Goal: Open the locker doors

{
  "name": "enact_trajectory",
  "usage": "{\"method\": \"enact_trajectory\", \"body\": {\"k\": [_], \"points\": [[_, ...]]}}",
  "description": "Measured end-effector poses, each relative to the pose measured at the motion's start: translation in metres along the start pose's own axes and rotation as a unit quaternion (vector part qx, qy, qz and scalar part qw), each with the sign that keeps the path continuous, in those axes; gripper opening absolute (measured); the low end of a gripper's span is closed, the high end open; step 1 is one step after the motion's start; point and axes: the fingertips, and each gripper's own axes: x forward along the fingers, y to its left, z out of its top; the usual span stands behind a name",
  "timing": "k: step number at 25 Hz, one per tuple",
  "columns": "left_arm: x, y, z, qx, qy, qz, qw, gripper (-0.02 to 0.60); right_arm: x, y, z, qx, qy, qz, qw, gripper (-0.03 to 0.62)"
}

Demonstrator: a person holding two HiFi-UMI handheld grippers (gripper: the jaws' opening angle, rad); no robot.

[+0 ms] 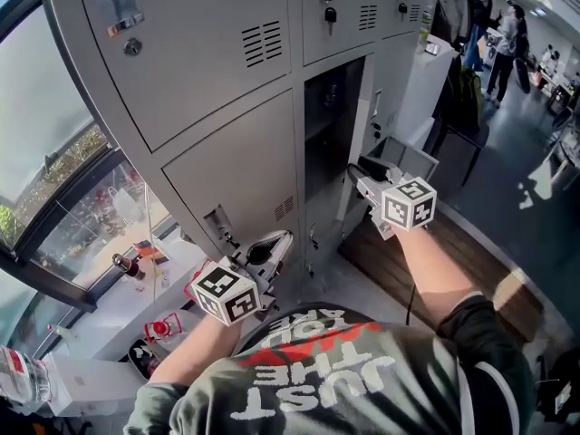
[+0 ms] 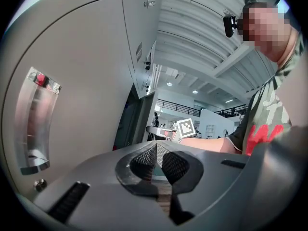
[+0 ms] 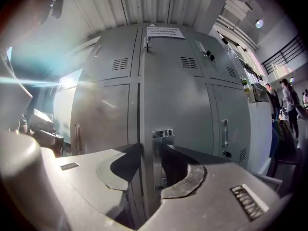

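The grey lockers fill the head view. The lower middle compartment stands open and dark. Its door is swung out and seen edge-on. My right gripper is shut on that door's free edge. In the right gripper view the edge with its latch plate stands between the jaws of my right gripper. My left gripper is shut and holds nothing, just right of the handle recess on the closed lower left door. Its pads meet at the tips, beside a door handle.
A window and a white sill with small red items lie to the left. Keys hang in the upper locks. Another grey panel juts out right of my right hand. People and a dark bag are at the far right.
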Motion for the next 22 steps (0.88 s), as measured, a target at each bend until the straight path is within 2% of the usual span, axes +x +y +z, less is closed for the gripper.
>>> {"method": "enact_trajectory", "body": {"k": [22], "points": [[0.034, -0.018, -0.002, -0.003, 0.007, -0.048, 0.9988, 0.002, -0.079, -0.054, -0.002, 0.005, -0.011, -0.079, 0.997, 0.147]]}}
